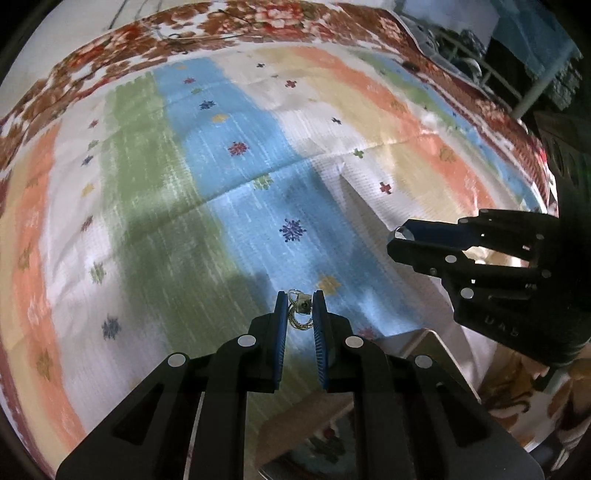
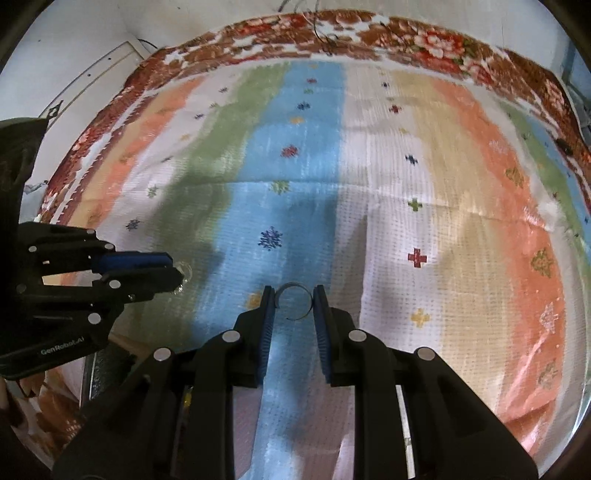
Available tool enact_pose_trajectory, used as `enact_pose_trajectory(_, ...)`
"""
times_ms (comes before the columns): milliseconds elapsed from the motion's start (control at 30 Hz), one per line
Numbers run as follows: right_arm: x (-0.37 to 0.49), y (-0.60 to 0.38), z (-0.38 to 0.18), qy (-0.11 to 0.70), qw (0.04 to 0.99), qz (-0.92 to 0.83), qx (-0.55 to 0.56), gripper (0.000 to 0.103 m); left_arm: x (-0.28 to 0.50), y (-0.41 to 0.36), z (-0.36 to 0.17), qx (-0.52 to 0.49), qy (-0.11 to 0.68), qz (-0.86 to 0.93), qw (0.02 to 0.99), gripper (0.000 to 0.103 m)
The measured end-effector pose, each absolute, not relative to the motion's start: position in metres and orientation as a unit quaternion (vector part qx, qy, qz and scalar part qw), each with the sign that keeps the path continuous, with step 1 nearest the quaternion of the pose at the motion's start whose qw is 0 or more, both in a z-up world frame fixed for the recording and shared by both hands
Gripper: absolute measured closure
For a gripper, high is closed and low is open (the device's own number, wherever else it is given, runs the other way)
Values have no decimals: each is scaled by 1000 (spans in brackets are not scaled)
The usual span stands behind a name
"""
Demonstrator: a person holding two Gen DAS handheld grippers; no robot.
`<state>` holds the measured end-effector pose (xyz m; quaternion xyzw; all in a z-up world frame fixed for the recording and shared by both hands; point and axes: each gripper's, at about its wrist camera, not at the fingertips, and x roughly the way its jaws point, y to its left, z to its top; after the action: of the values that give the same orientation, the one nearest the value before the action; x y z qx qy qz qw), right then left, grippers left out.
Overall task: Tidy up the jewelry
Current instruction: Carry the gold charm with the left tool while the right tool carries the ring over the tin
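the left claw (image 1: 300, 308) pinches a small piece of jewelry (image 1: 301, 314) between its two blue pads (image 1: 281, 328). it looks like thin gold rings with a little square stone setting, but it is small and i cannot tell more. the piece is held up near the tips of the claw, above the blue stripe of the striped cloth (image 1: 229, 192). in the right wrist view the same left claw (image 2: 173, 273) comes in from the left side, and something shiny and clear shows at its tip.

the right claw (image 2: 293, 304) holds a plain silver ring (image 2: 294, 301) between its blue pads (image 2: 266, 325). the ring is an open band with a gap at one side, and both pads touch it, one on each side. it also is over the blue stripe. in the left wrist view the right claw (image 1: 400, 240) reaches in from the right, and the ring (image 1: 400, 233) shows as a small bright circle at its tip.

the two claws are apart from each other, both above the same cloth. the cloth has stripes of green, blue, white, yellow and orange with small flower marks. under it lies a floral blanket (image 2: 406, 33) in red and brown. a brown box (image 1: 306, 417) is below the left claw, partly hidden.
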<state>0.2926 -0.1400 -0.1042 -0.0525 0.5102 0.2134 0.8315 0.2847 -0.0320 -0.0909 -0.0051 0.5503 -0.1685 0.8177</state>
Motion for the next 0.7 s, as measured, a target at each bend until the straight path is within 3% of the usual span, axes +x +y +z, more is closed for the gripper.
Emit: enact_pose_trajectory(700, 254, -125, -70, 464, 848, 252, -44, 81, 241, -12, -59, -50, 508, -129, 850, 90)
